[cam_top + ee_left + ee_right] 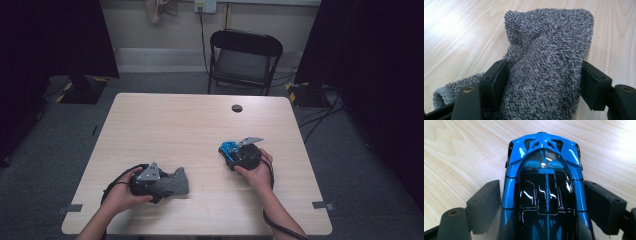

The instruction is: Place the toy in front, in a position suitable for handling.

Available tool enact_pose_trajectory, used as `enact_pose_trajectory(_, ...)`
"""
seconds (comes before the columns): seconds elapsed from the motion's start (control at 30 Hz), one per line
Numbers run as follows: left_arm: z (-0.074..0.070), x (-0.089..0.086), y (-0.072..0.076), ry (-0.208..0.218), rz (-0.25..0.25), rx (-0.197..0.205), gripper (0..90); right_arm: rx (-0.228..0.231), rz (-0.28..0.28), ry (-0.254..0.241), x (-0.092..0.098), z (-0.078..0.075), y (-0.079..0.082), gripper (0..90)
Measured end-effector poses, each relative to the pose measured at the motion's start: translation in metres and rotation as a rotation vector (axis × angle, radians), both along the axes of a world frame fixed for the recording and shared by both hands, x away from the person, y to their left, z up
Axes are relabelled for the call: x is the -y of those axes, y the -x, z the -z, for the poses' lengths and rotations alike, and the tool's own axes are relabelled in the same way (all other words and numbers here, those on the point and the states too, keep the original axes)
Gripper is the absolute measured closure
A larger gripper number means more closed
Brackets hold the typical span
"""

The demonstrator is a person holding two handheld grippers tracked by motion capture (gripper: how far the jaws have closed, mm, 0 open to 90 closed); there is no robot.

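While the left gripper (159, 183) sits low near the desk's front left corner with its jaws pressed into a grey sock (549, 62), the action is over on the right, toward the right edge of the desk (165, 120), where the right gripper (231, 151) has a blue car (544, 187) between its jaws. From the right gripper view the car runs lengthwise up the middle; the right pad looks to be at the car's flank, and on the left I cannot tell whether the pad touches yet or stands just off. So this one is judged a grip being taken, not finished. To do it well, the hand should stay level and centred so both pads meet the flat sides together; that glossy bodywork looks slippery, and a lopsided squeeze could spin the car or squirt it forward. Best bite is at the widest part of the body, not the tapering end. Close gently until both pads seat, then test before lifting. Meanwhile the left should simply hold: the sock is soft, bunched between its pads with one end trailing on the desk, and needs no more pressure.
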State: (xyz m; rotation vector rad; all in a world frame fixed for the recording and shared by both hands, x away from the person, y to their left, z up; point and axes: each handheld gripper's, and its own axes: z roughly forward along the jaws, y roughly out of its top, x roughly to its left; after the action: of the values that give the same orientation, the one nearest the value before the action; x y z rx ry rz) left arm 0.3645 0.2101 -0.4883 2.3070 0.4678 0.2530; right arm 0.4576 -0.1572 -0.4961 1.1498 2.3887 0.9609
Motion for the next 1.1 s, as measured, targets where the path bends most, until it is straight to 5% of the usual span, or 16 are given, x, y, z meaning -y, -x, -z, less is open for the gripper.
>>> enact_pose_trajectory(0.7,0.0,0.0,-0.001,0.007,0.0,-0.007,29.7,-0.028,0.016,-0.021,0.003,-0.014,0.002,19.1)
enact_pose_trajectory(1.1,-0.001,0.0,-0.001,-0.003,0.003,-0.003,29.7,-0.035,0.019,0.002,0.007,-0.003,0.006,17.9)
